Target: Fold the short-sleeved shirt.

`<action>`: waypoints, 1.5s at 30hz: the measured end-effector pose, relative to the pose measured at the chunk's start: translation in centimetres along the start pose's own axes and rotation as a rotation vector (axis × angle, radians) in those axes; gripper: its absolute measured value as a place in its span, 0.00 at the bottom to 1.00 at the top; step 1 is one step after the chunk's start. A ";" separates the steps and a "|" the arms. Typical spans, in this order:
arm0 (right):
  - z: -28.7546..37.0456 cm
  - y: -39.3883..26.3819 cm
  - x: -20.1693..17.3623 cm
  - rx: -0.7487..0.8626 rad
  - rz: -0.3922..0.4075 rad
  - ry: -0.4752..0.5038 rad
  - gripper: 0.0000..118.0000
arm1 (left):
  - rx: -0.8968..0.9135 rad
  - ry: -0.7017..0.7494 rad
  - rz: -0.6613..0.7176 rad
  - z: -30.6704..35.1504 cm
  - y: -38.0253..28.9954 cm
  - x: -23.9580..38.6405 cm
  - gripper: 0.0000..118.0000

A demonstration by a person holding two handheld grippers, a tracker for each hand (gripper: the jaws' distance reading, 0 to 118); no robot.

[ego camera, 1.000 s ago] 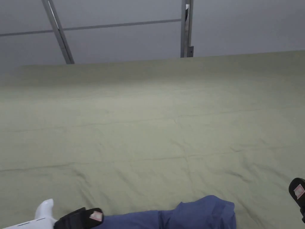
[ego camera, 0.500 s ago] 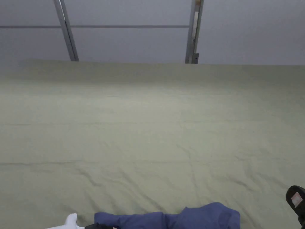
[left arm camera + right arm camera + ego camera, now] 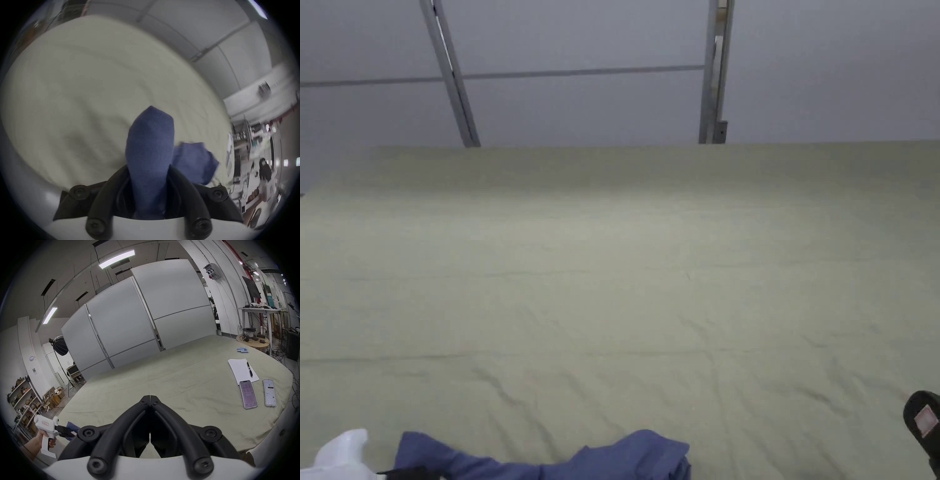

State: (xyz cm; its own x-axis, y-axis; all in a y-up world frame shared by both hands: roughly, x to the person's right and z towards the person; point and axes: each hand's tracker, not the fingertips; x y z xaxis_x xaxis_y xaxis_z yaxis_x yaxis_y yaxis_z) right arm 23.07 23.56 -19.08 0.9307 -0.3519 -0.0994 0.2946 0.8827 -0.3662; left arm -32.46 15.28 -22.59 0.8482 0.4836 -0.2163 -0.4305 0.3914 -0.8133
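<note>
A blue short-sleeved shirt (image 3: 612, 459) lies bunched at the near edge of the green-covered table (image 3: 625, 262). My left gripper (image 3: 149, 168) is shut on a fold of the shirt (image 3: 149, 146), which stands up between its jaws, while more blue cloth trails off to the right. In the head view the left gripper (image 3: 403, 470) sits at the bottom left, at the shirt's left end. My right gripper (image 3: 150, 396) is shut with nothing in it, its tips meeting above the table. In the head view the right gripper (image 3: 925, 420) is at the right edge, apart from the shirt.
Two phones (image 3: 248, 394), a paper sheet with a pen (image 3: 241, 371) and small blue items (image 3: 242, 350) lie on the table's right side. Grey panels (image 3: 581, 94) stand behind the table. A light stand (image 3: 60, 347) and shelves (image 3: 21, 395) stand off to the left.
The left gripper has pulled the shirt leftward along the near edge. The head camera has shifted a little. The right gripper stays at the right edge.
</note>
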 end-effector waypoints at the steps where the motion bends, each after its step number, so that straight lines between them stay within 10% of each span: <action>1: 0.0 0.0 0.1 -0.003 -0.004 0.000 0.01 | 0.003 -0.047 -0.045 -0.2 0.2 2.2 0.14; 8: 2.1 0.6 1.1 0.049 0.005 -0.023 0.01 | -0.131 -0.167 -0.391 -10.0 -2.5 17.4 0.17; 11: 3.4 0.7 2.2 0.063 0.002 -0.056 0.01 | -0.224 -0.233 -0.410 -14.0 -5.0 19.8 0.90; 12: 3.8 0.7 2.6 0.065 0.005 -0.065 0.01 | -0.253 -0.281 -0.391 -14.0 -5.4 19.9 0.97; 19: 3.9 0.0 5.0 0.046 -0.038 -0.115 0.01 | 0.111 -0.234 -0.469 -6.1 -3.1 19.3 0.65; 21: 3.4 -0.4 5.1 0.036 -0.046 -0.118 0.01 | 0.185 -0.129 -0.541 -5.4 -2.8 19.5 0.12; 22: 3.1 -0.5 5.2 0.033 -0.051 -0.116 0.01 | 0.184 -0.132 -0.539 -5.9 -2.9 19.3 0.07; 26: 2.7 -1.0 4.4 0.025 -0.067 -0.092 0.01 | -0.081 -0.306 -0.511 -11.6 -5.0 20.5 0.07; 31: 2.4 -1.4 3.5 -0.026 -0.024 -0.055 0.01 | -0.440 -0.071 -0.626 -21.5 -10.6 20.6 0.04; 45: -11.6 -7.4 -5.5 -0.523 0.134 0.277 0.01 | 0.152 -0.234 -0.214 -2.2 -2.6 10.4 0.05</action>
State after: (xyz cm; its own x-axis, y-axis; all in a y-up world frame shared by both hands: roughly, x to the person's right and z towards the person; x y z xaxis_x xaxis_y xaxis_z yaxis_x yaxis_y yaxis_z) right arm 13.26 15.36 -26.60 0.8407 -0.3782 -0.3874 -0.0321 0.6794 -0.7331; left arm -21.89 17.55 -23.88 0.8379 0.5375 0.0947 -0.3063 0.6068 -0.7334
